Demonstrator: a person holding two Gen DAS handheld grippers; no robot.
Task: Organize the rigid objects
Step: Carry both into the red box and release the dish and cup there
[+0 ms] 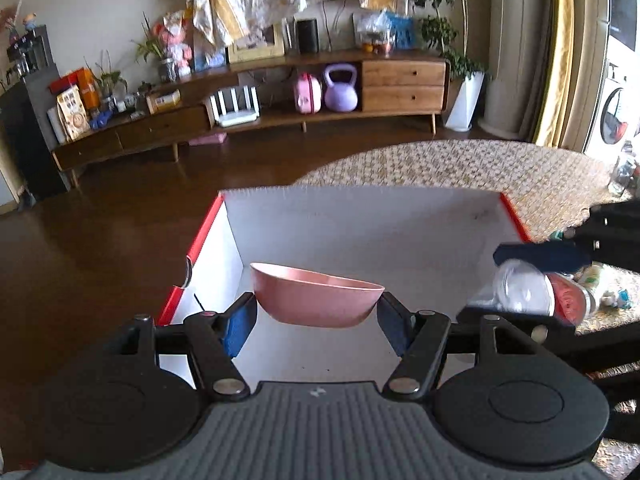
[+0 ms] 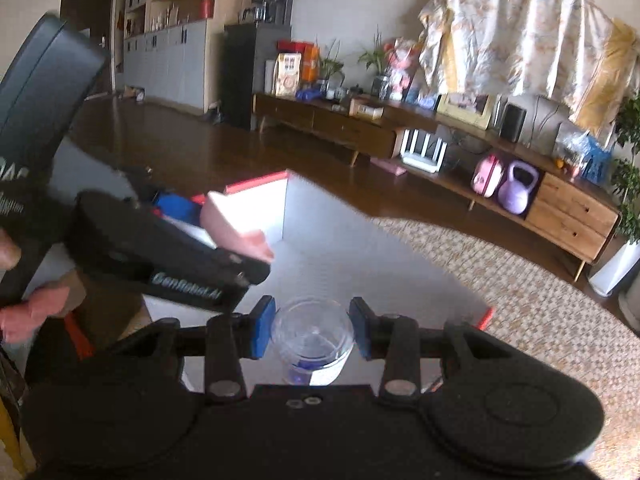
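Left gripper [image 1: 318,312]: closed on pink bowl [image 1: 316,296], held above white box [image 1: 360,216].
Right gripper [image 2: 312,332]: clamped on clear bottle [image 2: 312,340], held over box.

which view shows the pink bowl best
The left wrist view: the whole bowl sits side-on between the left tool's pads, over the box. The right wrist view catches only a blurred pink piece behind that tool.
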